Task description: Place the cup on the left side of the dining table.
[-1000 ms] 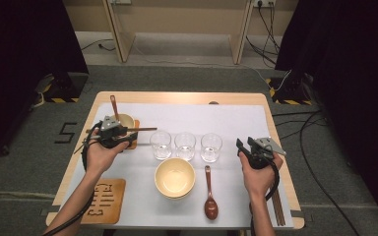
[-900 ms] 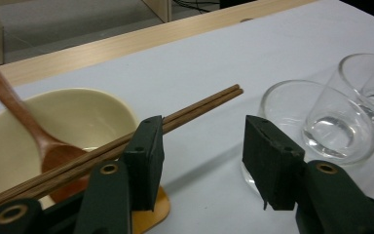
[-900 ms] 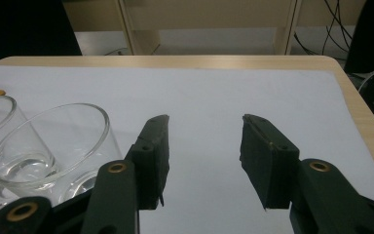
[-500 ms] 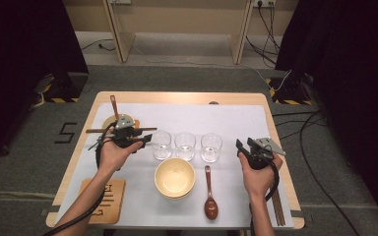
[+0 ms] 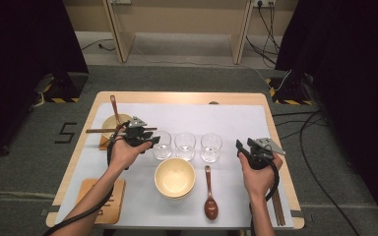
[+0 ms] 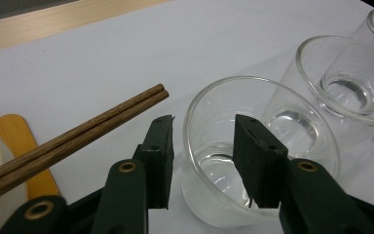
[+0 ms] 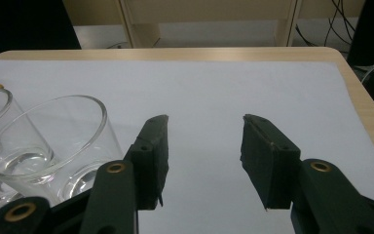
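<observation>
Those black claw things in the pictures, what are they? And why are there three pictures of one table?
They are grippers: tongs with two black jaws, and a person holds one in each hand. One picture comes from a camera high above the table. The other two come from small cameras riding on the grippers, looking along their jaws.

On the table stand three glasses in a row, a cream bowl, a brown spoon and chopsticks lying across a small dish.

The left gripper has one jaw outside and one inside the rim of the nearest glass. Its jaws have just been closing, but they do not look pressed on the glass yet. The right gripper is open, with nothing between its jaws.
</observation>
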`<state>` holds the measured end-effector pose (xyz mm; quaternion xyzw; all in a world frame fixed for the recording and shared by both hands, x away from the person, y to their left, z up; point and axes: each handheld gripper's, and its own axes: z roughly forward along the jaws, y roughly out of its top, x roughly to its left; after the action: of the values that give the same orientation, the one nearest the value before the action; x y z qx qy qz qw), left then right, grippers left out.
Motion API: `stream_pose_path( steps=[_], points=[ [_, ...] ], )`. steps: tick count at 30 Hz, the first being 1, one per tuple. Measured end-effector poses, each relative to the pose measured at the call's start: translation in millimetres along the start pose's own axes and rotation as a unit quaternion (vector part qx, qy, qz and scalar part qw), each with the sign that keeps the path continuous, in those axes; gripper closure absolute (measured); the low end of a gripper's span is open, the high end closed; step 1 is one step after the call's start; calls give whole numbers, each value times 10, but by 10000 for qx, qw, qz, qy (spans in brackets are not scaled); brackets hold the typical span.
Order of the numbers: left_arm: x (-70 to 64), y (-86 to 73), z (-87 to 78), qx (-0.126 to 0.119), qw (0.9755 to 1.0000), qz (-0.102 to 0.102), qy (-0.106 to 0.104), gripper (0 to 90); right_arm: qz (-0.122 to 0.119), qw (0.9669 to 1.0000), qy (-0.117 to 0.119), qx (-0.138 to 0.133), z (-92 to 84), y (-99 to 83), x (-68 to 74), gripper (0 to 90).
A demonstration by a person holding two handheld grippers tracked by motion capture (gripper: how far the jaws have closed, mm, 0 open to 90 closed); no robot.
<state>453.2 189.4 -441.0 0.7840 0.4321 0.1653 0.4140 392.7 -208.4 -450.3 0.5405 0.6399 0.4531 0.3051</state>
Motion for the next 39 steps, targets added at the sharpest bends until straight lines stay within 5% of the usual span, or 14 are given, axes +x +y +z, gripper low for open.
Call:
stream_pose_path(
  steps=[26,39],
  points=[
    [-24,65,161,469,9979,373,243,755,10,10000,21,97,20,-17,-6,531],
    [-20,101,164,615,9973,355,206,783,5,9999,41,149,29,-19,2,529]
  ],
)
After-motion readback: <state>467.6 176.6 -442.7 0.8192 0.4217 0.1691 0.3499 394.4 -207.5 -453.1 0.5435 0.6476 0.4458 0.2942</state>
